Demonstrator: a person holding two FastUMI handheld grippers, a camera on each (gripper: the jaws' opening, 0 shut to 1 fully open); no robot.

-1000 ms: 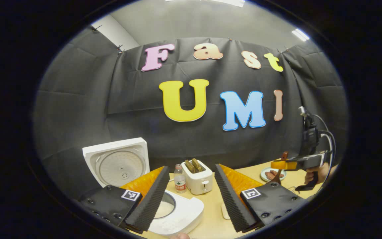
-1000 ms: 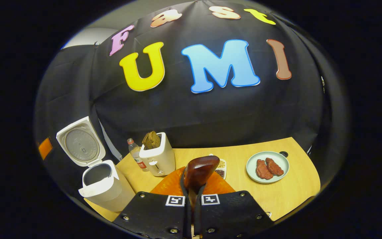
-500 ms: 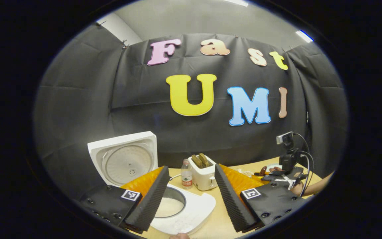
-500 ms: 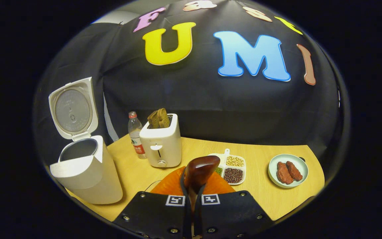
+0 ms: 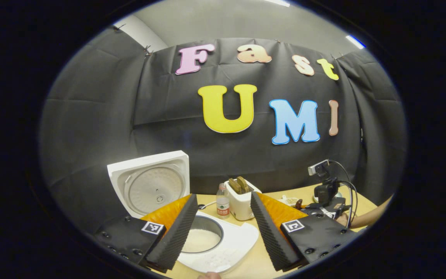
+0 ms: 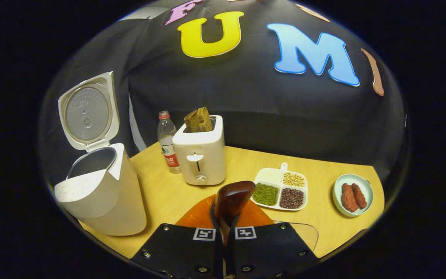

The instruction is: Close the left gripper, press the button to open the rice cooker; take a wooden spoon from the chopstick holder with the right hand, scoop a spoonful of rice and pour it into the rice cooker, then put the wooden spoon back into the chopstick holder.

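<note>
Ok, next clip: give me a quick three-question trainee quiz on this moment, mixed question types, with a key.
1. True or false: the white rice cooker has its lid standing open.
2. Multiple choice: what does the right gripper hold between its fingers? A) a clear plastic water bottle B) a dark brown wooden spoon C) a slice of toast
3. Fill in: the white four-part dish of grains and beans lies between the white toaster and the pale green plate with two pieces of ____.

Key: 1 true. 2 B, the wooden spoon. 3 meat. Also note that the left gripper is open above the cooker.
</note>
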